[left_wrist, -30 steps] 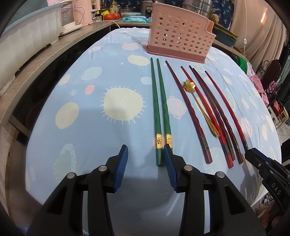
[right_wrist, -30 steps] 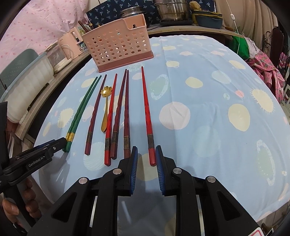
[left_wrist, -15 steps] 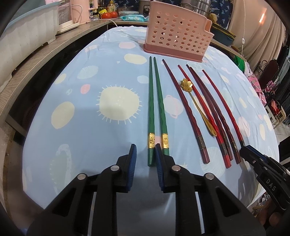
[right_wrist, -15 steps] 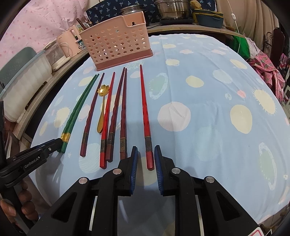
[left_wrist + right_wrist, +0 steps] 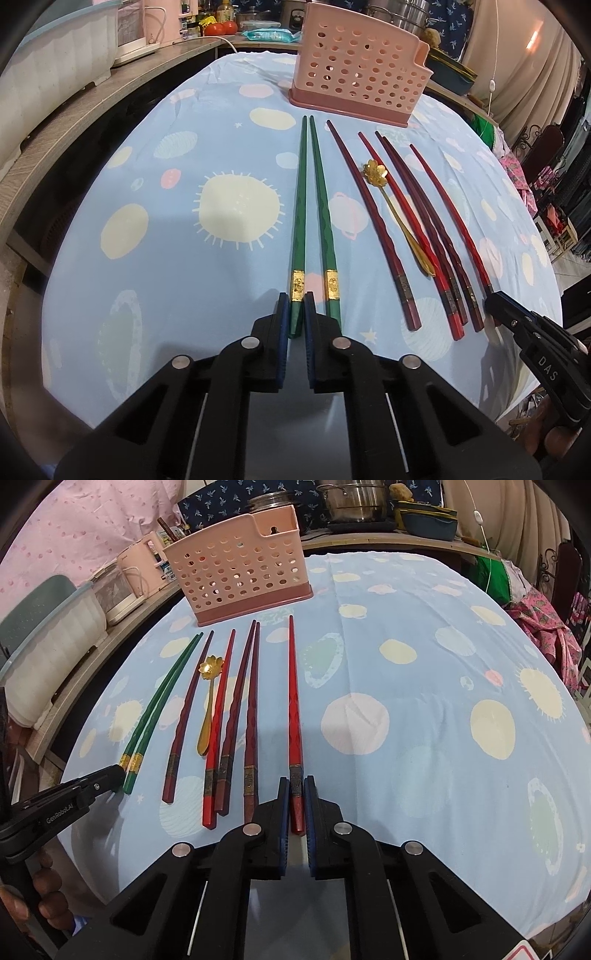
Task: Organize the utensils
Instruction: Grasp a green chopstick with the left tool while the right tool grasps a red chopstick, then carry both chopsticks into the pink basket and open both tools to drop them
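Desk [image 5: 229,258] covered by a light-blue cloth with pale yellow sun and dot prints, wrinkled near the far end. Utensils lie in a row, tips pointing at the pink perforated utensil basket [image 5: 354,70] standing at the far end of the desk.

Left gripper [image 5: 296,314]: fingers nearly closed around the butt end of the left green chopstick [image 5: 300,221], pads right against it just below its gold band; chopstick lies flat on the cloth. The second green chopstick [image 5: 322,206] lies just beside it, outside the fingers.

Right gripper [image 5: 295,797]: fingers nearly closed on the butt end of the lone red chopstick [image 5: 294,701], which lies flat and sits a bit apart from the others (rightmost of the row).

Between them: a dark maroon chopstick [image 5: 373,221], a gold flower-bowl spoon [image 5: 388,192], another red chopstick [image 5: 218,723] and a pair of dark maroon chopsticks [image 5: 243,701] close together.

Room: wooden counter [image 5: 74,110] along the left with a white tub [image 5: 48,653] and a pinkish appliance [image 5: 129,587]; steel pots [image 5: 351,498] and dark floral fabric behind the basket; pink dotted curtain [image 5: 74,528] far left; clothes heap [image 5: 546,627] at right. Dim indoor light.
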`<action>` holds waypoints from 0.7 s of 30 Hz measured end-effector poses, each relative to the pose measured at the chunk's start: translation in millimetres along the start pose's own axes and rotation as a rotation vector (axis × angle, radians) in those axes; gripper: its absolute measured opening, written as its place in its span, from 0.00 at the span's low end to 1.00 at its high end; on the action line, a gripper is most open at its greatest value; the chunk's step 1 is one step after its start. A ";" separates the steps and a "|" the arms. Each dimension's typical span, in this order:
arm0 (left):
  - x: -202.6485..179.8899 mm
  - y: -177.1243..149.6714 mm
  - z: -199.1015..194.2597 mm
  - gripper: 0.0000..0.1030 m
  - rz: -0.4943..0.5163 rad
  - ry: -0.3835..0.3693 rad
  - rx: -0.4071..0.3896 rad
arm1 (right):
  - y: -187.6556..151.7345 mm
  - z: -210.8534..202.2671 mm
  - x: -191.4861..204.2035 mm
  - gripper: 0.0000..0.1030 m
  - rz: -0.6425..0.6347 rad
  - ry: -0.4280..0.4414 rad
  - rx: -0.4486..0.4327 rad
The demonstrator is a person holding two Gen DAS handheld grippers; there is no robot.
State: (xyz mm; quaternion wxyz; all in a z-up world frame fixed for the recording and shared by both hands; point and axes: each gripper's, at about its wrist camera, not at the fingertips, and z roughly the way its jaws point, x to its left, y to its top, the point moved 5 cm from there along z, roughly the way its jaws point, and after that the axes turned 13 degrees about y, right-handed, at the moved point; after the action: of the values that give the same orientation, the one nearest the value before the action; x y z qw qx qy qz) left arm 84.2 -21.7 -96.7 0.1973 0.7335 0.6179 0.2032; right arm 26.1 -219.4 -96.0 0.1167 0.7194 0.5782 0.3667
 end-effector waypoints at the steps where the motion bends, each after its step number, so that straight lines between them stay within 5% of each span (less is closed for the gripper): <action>1: 0.4 0.1 -1.0 0.07 0.000 0.000 -0.002 | 0.7 -2.1 1.3 0.08 -0.002 0.004 -0.005; 21: 6.6 37.3 -54.1 0.07 -0.051 -0.018 -0.123 | 57.8 -66.4 22.9 0.07 -0.013 0.078 -0.200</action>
State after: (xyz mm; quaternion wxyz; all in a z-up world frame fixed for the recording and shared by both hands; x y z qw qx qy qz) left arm 86.7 -19.1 -30.7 0.2528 0.7057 0.6211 0.2288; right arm 26.7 -232.9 -6.0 0.1677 0.6855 0.5474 0.4498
